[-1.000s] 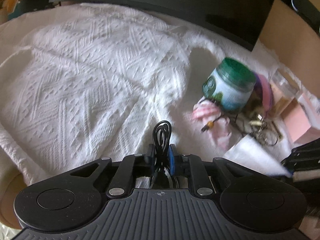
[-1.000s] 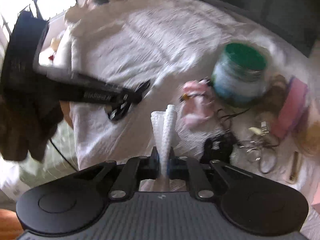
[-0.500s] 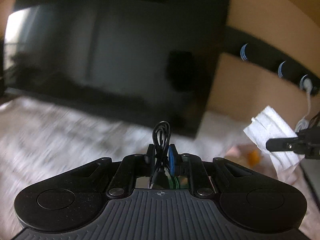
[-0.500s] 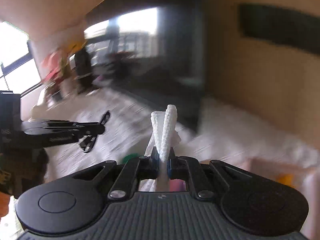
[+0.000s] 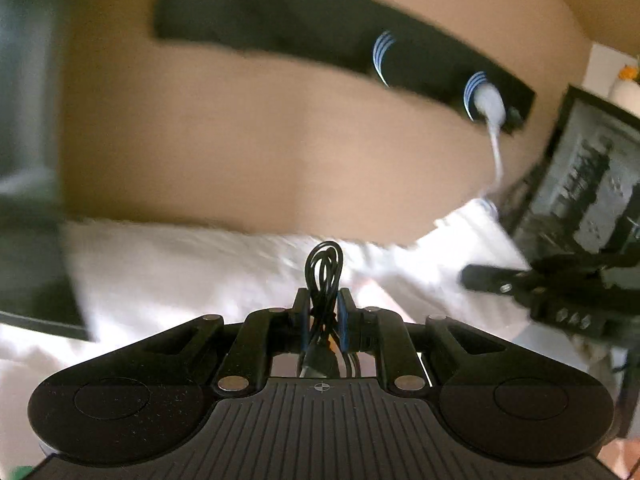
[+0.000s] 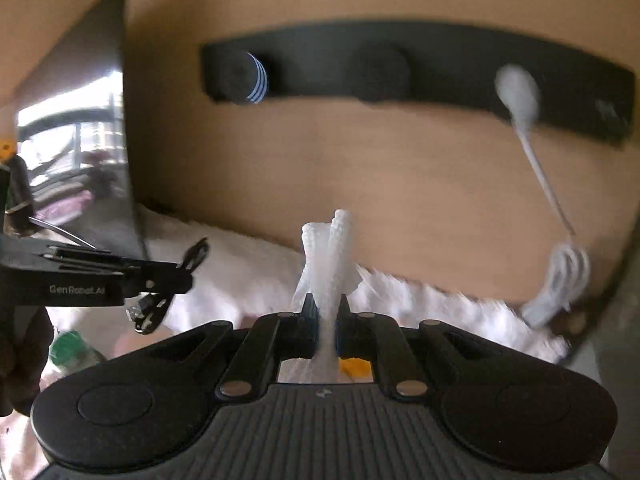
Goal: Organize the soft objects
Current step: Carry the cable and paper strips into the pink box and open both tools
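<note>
My left gripper (image 5: 324,300) is shut on a coiled black cable (image 5: 324,268), held in the air and facing the tan wall. It also shows at the left of the right wrist view (image 6: 176,276) with the cable (image 6: 192,256) sticking out. My right gripper (image 6: 325,306) is shut on a folded white textured cloth (image 6: 328,256). It shows at the right of the left wrist view (image 5: 472,276), where the cloth is hidden. A black wall rack (image 6: 420,76) with round hooks hangs ahead.
A white plug with cord (image 6: 520,100) hangs from the rack, its coil (image 6: 560,284) resting on the white bedspread (image 6: 248,264). A dark screen (image 6: 80,152) stands at left. A green-lidded jar (image 6: 72,348) lies low left. A framed picture (image 5: 592,184) stands at right.
Both grippers have lifted and tilted up from the bedspread and clutter toward the wall rack, then swung right past the dark screen. Each keeps its hold.
</note>
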